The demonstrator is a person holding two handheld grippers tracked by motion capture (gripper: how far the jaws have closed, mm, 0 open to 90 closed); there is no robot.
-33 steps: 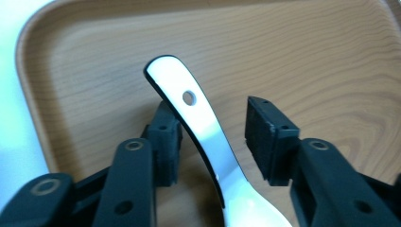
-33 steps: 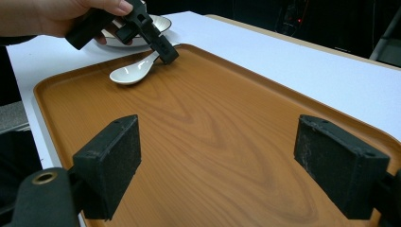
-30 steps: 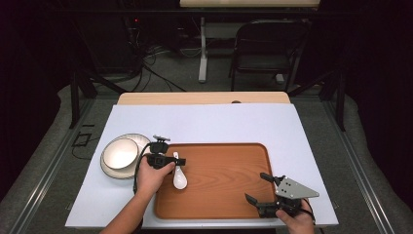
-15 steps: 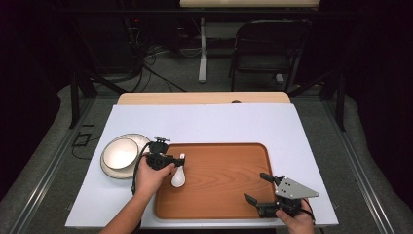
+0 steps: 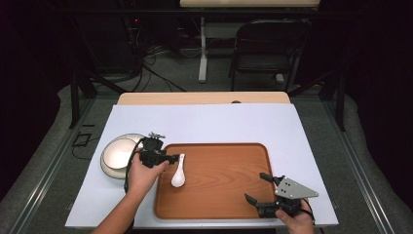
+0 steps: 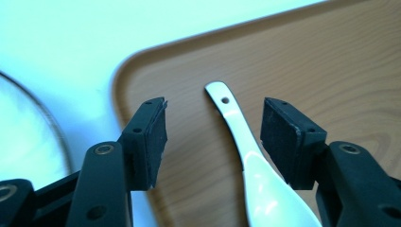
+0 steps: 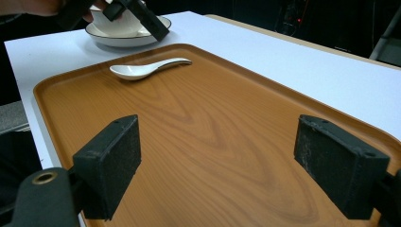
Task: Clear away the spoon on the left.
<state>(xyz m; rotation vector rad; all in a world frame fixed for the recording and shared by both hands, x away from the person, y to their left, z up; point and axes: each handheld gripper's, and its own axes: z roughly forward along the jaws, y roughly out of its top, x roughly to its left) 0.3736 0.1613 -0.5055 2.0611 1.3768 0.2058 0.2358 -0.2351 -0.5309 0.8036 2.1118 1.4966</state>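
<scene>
Far left on the white bench (image 5: 209, 122) sits the bowl (image 5: 117, 156), white with a dark rim, and from the high view it looks empty. It rests on the bench just beside the tray's left edge, not on the tray.

Next comes the left gripper (image 6: 213, 137), fingers (image 6: 151, 137) spread wide and grasping nothing. They straddle the spoon (image 6: 246, 142), one finger on each side of the handle, the right one close against it, though whether it touches cannot be told. The spoon lies flat in the tray's near-left part, handle end with its small hole pointing away, scoop toward the gripper.

That spoon looks like glazed ceramic: light, rigid, glossy and probably slippery under rubber pads, and likely to chip if dropped. The narrow handle between hole and scoop seems the sensible place to pinch, since the sides there run nearly parallel; the rounded scoop would tend to squirt out.

The tray (image 5: 229, 195), wood-grain brown with a raised lip, holds the spoon and nothing else.

Over at the right, the right gripper (image 5: 263, 187) hovers at the tray's near-right corner, fingers (image 7: 111, 161) released and wide apart, nothing between them but bare tray.
</scene>
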